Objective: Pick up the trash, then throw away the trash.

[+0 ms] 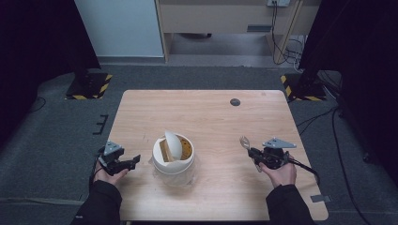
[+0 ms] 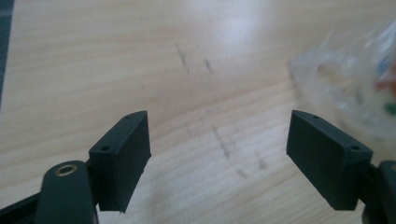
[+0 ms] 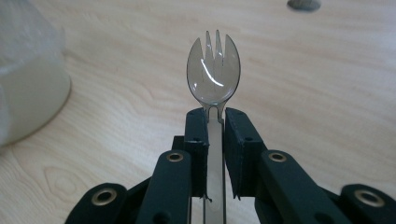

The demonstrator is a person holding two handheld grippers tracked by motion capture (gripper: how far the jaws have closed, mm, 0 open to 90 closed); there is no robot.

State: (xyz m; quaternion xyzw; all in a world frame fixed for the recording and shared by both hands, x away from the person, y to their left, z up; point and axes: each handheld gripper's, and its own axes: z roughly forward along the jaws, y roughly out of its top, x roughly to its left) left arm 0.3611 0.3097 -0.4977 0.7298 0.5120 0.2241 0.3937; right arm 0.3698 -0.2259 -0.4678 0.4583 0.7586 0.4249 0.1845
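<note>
A white paper tub [image 1: 172, 158] with its lid peeled half back stands in the middle of the wooden table [image 1: 206, 112], with crumpled clear wrap [image 2: 345, 79] around its foot. My right gripper [image 1: 251, 151] is to the right of the tub, shut on the handle of a clear plastic spork [image 1: 244, 140]. In the right gripper view the spork [image 3: 213, 74] stands straight up out of the right gripper [image 3: 215, 122], its tines pointing away, and the tub [image 3: 28, 84] is at the left edge. My left gripper [image 1: 134, 161] is left of the tub; the left gripper [image 2: 219, 140] stands open over bare wood.
A dark round grommet [image 1: 235, 101] sits in the table near its far edge, also visible as the grommet [image 3: 303, 4] beyond the spork. Two stand bases with yellow-black stripes [image 1: 89, 86] rest on the grey floor past the table's far corners.
</note>
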